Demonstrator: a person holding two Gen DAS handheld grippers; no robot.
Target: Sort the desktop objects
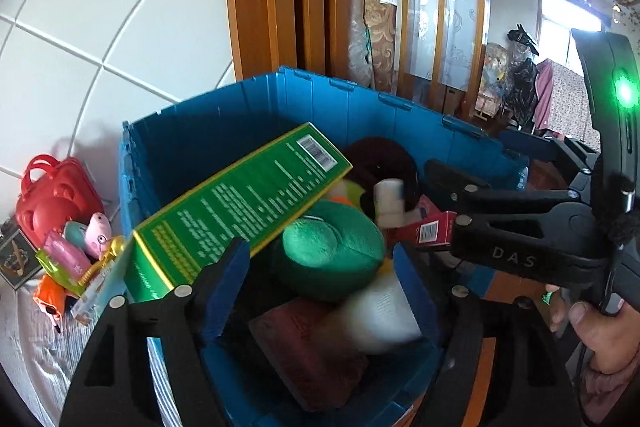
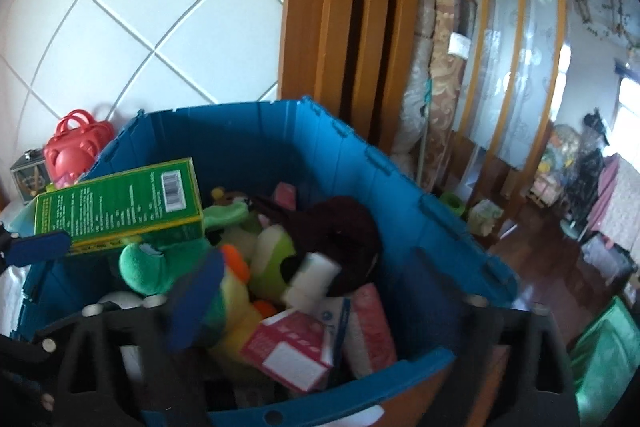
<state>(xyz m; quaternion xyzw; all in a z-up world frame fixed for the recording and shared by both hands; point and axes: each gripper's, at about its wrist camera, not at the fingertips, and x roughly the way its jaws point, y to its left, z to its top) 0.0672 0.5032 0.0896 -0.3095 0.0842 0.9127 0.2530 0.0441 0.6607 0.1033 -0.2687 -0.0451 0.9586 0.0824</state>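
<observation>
Lying tilted over blue crate (image 1: 256, 107), green box (image 1: 240, 207) barcode end up-right; both jaws open.

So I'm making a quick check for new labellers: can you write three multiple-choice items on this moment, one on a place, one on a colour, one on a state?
1. Where is the long green box?
A. Flat on the floor
B. Tilted over the near-left rim of the blue crate
C. Inside the red toy handbag

2. What colour is the toy handbag outside the crate?
A. Red
B. Yellow
C. Black

3. How does the left gripper stand?
A. Clamped on the green plush toy
C. Shut on nothing
B. Open, above the crate's contents

Answers: 1 B, the box leans across the rim in both views. 2 A, it shows red by the tiled wall. 3 B, its blue pads stand apart with nothing pressed between them.
</observation>
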